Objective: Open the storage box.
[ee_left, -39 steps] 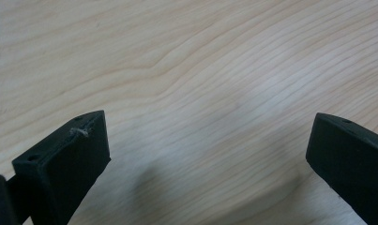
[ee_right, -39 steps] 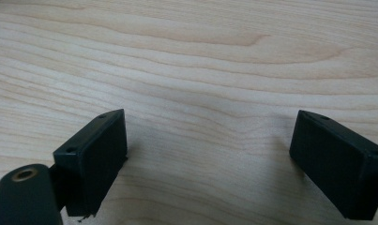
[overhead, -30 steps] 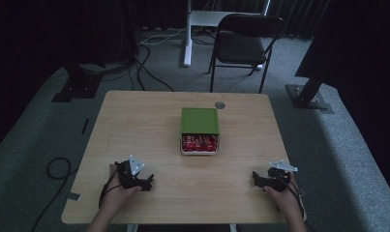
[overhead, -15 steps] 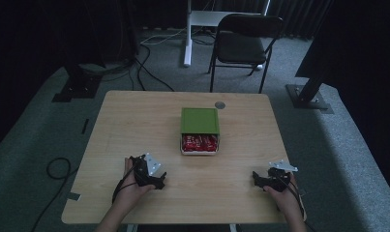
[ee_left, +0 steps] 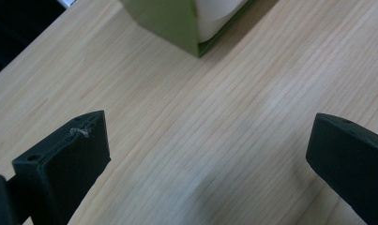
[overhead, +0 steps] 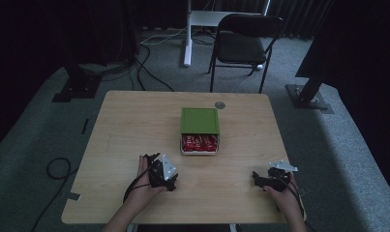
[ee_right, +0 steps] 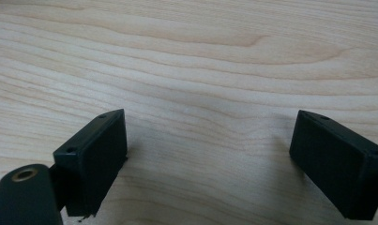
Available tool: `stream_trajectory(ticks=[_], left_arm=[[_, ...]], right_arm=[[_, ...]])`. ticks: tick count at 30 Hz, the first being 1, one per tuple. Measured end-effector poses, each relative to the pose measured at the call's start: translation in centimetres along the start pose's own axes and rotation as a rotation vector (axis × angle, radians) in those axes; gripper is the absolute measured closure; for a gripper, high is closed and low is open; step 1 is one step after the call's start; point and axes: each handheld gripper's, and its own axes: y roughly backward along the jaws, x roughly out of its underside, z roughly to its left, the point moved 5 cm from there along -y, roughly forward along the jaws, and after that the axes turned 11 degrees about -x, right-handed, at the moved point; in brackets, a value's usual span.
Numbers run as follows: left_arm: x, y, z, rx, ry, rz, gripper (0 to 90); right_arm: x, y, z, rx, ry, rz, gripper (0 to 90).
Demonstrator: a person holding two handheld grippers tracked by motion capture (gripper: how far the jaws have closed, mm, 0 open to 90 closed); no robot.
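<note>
The box's [ee_left: 186, 21] far part was cut off at the top edge of the left gripper view, leaving a green corner and a pale inside. From above, the box [overhead: 199, 130] sat mid-desk [overhead: 115, 125], its green lid slid back over red packets at the near end. The left tongs [overhead: 171, 182] stood near it, wide open and empty. The right tongs [overhead: 257, 180], also wide open and empty, lay near the right edge.
</note>
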Motion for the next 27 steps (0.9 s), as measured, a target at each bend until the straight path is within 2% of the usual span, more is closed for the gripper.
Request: stream_trajectory(ticks=[7, 16, 21, 24, 25, 27], left_arm=[[-1.2, -0.4, -1.0, 0.004, -0.044, -0.026, 0.5], [-2.8, -0.5, -2.4, -0.007, -0.157, -0.078, 0.5], [-4.1, -0.6, -3.0, -0.023, -0.182, -0.141, 0.5], [-4.6, -0.7, -3.4, -0.029, -0.216, -0.153, 0.5], [-4.7, -0.9, -3.8, -0.035, -0.244, -0.154, 0.5], [-4.8, -1.0, -3.9, -0.032, -0.252, -0.155, 0.5]], right_arm=[[0.0, 0.0, 0.0, -0.001, 0.0, -0.001, 10.9], [-0.1, 0.0, -0.1, -0.002, -0.001, -0.001, 10.9], [-0.1, 0.0, -0.1, -0.003, -0.002, -0.002, 11.0], [-0.1, 0.0, -0.1, -0.005, -0.003, -0.003, 10.9], [-0.1, 0.0, -0.1, -0.007, -0.006, -0.004, 10.9], [-0.1, 0.0, -0.1, -0.008, -0.006, -0.005, 11.0]])
